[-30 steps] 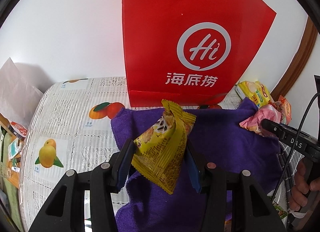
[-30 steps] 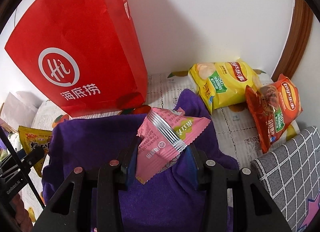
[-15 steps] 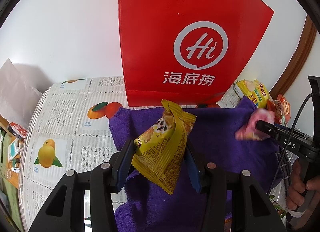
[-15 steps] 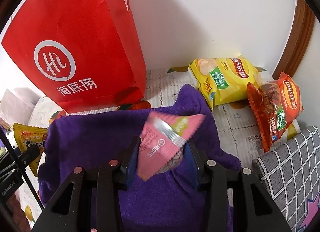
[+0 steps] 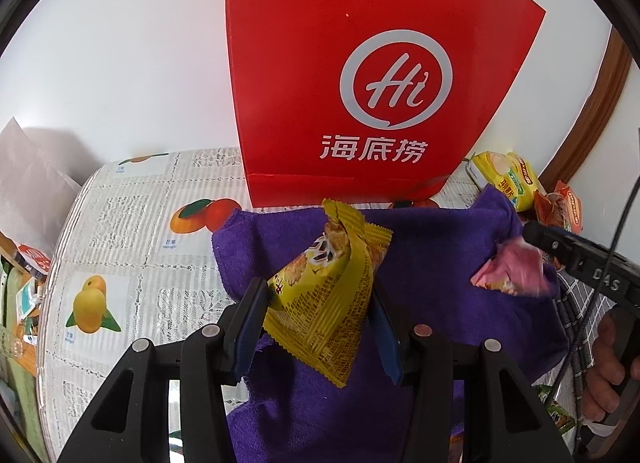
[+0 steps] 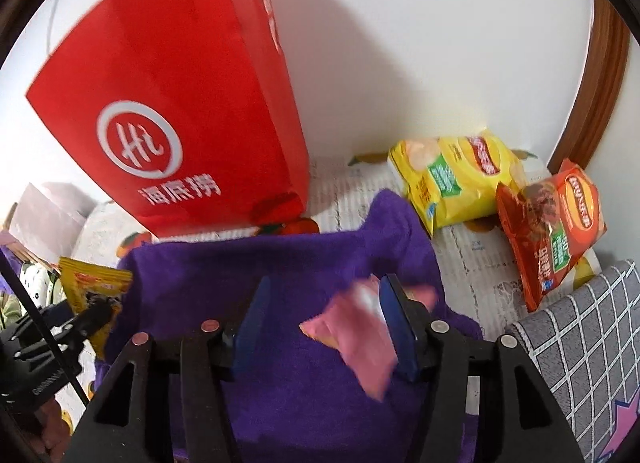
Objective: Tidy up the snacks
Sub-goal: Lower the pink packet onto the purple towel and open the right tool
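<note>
My left gripper [image 5: 316,311] is shut on a yellow snack packet [image 5: 326,295] and holds it above the purple towel [image 5: 432,255]. My right gripper [image 6: 326,315] is open; a pink snack packet [image 6: 360,339], blurred, is dropping from between its jaws by the right finger, over the purple towel [image 6: 224,271]. In the left wrist view the pink packet [image 5: 510,273] shows at the right under the other gripper. The red paper bag [image 5: 372,75] stands upright behind the towel; it also shows in the right wrist view [image 6: 172,111].
A yellow chip bag [image 6: 456,179] and a red-orange chip bag [image 6: 552,231] lie right of the towel near the wall. A grey checked cushion [image 6: 580,335] is at the lower right. The fruit-print tablecloth [image 5: 120,247] extends left. White paper [image 5: 28,179] stands at far left.
My right gripper opened and let go of the pink packet, which is falling toward the towel. My left gripper still holds the yellow packet, almost unmoved.
</note>
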{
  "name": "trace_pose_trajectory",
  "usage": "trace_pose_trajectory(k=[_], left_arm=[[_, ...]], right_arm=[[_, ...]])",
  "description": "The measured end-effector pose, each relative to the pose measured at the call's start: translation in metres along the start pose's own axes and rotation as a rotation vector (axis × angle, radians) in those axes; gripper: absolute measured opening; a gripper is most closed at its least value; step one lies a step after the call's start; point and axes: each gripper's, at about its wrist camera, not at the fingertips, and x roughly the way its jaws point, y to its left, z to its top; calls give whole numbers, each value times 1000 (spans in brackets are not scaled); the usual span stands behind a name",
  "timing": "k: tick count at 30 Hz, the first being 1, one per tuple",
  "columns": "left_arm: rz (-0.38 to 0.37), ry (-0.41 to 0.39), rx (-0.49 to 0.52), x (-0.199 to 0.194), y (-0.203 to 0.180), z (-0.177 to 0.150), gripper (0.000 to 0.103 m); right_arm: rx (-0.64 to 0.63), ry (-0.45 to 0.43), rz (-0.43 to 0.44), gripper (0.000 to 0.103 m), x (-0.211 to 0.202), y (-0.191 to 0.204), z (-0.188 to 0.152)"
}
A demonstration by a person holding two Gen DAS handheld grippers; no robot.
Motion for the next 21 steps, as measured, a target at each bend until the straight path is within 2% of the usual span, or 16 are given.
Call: trace_pose_trajectory(k=[5, 21], left_arm=[[1, 7, 0, 0, 0, 1, 48], [-2, 34, 2, 5, -1, 2, 48]], right_arm=[[-15, -24, 10, 62, -8, 7, 2], [1, 2, 26, 63, -7, 9, 1]])
